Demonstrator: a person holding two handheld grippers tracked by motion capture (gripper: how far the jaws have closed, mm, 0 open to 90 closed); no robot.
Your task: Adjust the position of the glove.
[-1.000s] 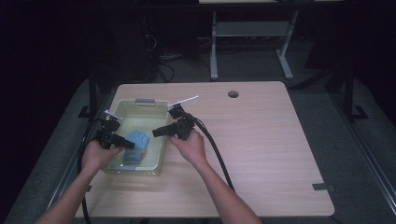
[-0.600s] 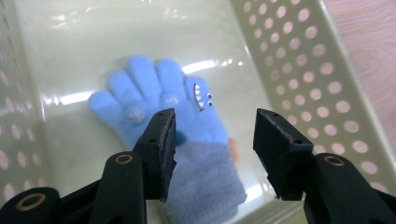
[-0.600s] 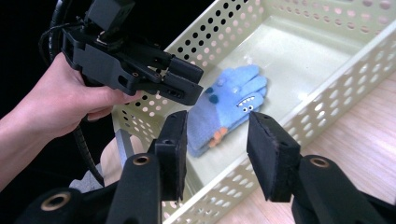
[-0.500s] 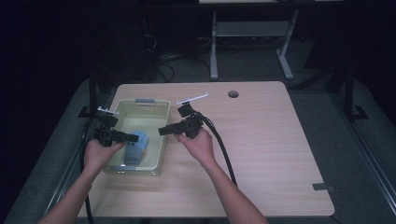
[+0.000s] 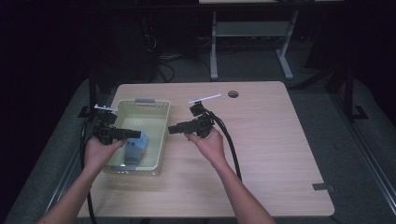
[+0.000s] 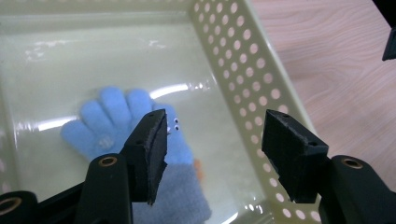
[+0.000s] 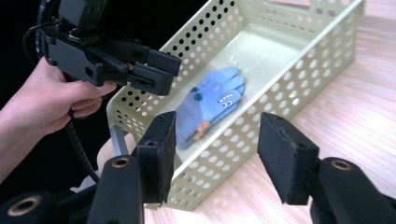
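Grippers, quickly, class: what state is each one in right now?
Left claw: open, holding nothing, above the glove.
Right claw: open, holding nothing.

Blue glove with grey cuff, pale yellow perforated basket, black tools

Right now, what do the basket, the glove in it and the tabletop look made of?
Basket: looks like moulded plastic, pale yellow-green, glossy; the floor reflects light and the walls carry even rows of punched holes.
Glove: soft knit or fleece, blue with a greyer cuff; fuzzy, matte surface, small stuck-on eyes.
Tabletop: light wood grain, smooth and matte; whether laminate or solid wood is unclear.
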